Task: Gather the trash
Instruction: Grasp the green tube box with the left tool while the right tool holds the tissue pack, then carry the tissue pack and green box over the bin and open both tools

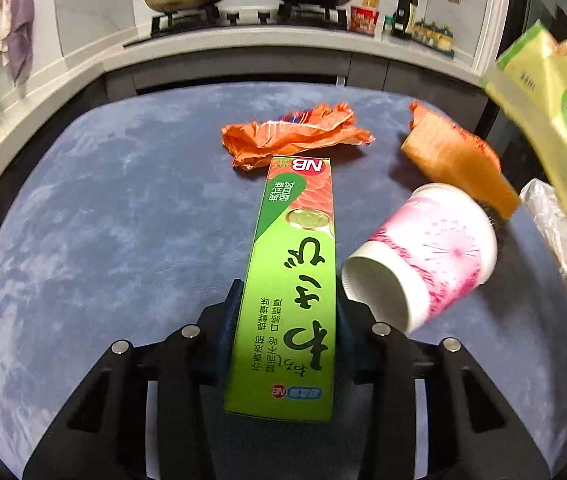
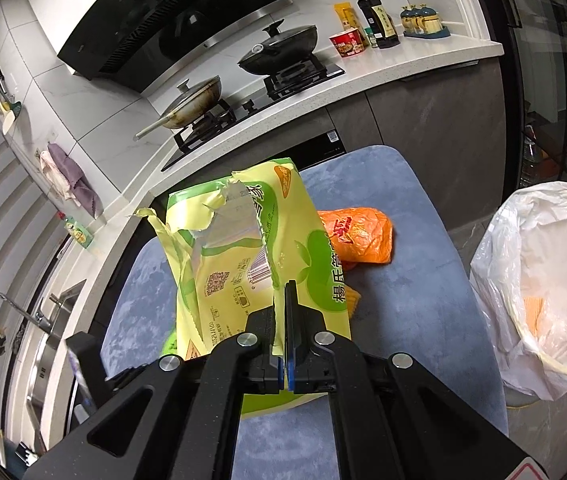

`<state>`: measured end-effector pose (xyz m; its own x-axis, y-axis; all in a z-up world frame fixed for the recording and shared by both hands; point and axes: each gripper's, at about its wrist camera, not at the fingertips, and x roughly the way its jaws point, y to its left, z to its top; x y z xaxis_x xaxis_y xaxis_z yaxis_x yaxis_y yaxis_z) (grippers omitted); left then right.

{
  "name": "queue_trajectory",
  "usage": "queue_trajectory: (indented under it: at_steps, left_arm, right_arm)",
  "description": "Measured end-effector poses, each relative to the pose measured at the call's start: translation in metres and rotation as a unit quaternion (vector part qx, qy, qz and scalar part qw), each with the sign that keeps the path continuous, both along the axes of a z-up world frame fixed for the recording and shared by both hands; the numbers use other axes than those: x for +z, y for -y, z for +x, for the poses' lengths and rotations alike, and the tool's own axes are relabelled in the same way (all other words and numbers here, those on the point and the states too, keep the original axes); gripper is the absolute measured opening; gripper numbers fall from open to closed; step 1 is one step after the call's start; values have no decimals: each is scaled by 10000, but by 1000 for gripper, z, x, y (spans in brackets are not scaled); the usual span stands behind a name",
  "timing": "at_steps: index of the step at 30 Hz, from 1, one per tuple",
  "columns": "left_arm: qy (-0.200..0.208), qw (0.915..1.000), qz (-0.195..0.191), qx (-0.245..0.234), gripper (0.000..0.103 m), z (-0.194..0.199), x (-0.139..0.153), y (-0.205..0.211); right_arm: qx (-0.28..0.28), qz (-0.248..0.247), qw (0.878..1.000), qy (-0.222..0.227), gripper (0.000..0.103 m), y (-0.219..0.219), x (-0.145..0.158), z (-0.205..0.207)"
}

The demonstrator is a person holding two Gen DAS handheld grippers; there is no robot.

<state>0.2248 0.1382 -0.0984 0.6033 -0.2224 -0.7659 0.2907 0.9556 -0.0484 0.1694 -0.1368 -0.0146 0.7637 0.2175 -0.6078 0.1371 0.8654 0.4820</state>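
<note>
While left gripper [image 1: 287, 300] clamps green box [image 1: 291, 280], right gripper [image 2: 281, 312] pinches torn yellow wrapper [image 2: 243, 248], hiding table [image 2: 423, 248] behind.

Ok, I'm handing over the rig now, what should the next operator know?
Left gripper: shut on the green box, above the blue table.
Right gripper: shut on the torn yellow-green bag, raised.
Lined bin: right of the table, something orange already inside.
Left on table: paper cup on its side, orange wrapper, orange bag.
</note>
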Motion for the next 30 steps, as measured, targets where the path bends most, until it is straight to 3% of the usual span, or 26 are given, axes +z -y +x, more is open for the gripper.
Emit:
queue_trajectory:
  at_steps: [7,12,16,22,30]
  left_arm:
    - [302,9993,-236,17,40,-29,46,-4]
    - [464,9970,-496,-373,40,-50,82,22]
    - [481,9926,-693,-879,40,-63,102,70]
    - [463,9811,-759,-1720,40,-79,112,163]
    - [-21,9602,-832,-2665,40,-92,87,295]
  right_arm:
    - [-180,-59,9997,144,1,16,10,-21]
    - [-603,-195,9972,410,1,46,28,-47]
    - [-1069,-443,9917,553,1,78,37,-72]
    - [-1748,-607,9819,390,2,139,28,-105]
    - [-2366,-847,9678,-97,3,210,-9,-124]
